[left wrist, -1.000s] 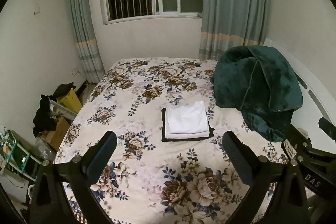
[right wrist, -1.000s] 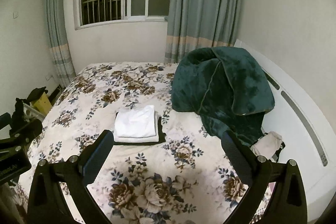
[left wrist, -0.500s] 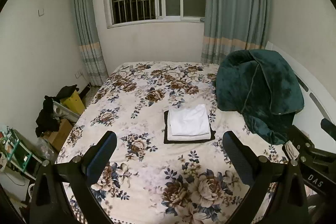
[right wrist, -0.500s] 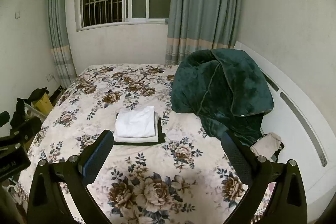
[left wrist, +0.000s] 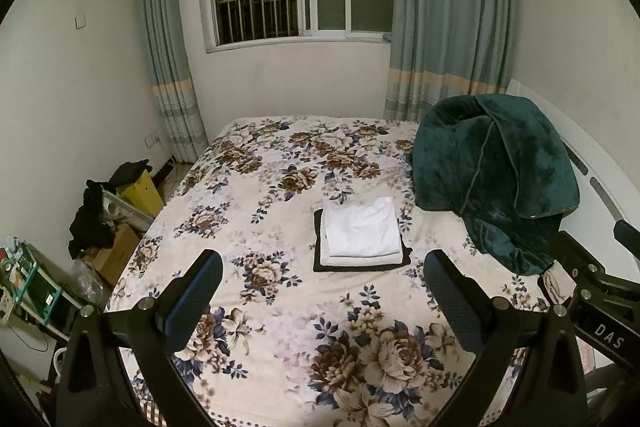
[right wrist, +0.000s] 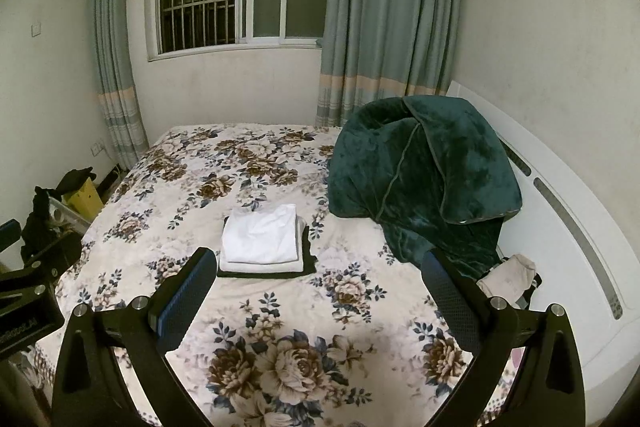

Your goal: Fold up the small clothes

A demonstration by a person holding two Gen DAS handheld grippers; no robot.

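A folded white garment [left wrist: 360,231] lies on top of another white fold and a folded black garment [left wrist: 404,259], stacked in the middle of the floral bed [left wrist: 280,307]. The stack also shows in the right wrist view [right wrist: 262,237]. My left gripper [left wrist: 322,291] is open and empty, held above the bed's near part, well short of the stack. My right gripper [right wrist: 318,287] is open and empty, likewise short of the stack. The right gripper's body shows at the right edge of the left wrist view [left wrist: 600,291].
A dark green blanket [left wrist: 492,175] is heaped at the bed's right side against the white headboard [right wrist: 560,227]. A small pale cloth [right wrist: 508,275] lies beside it. Boxes and dark clothes [left wrist: 104,211] crowd the floor at the left. A window and curtains stand behind.
Both grippers have pulled back and risen slightly; the stack sits lower in both views than before. The jaws stay open and the stack has not moved.
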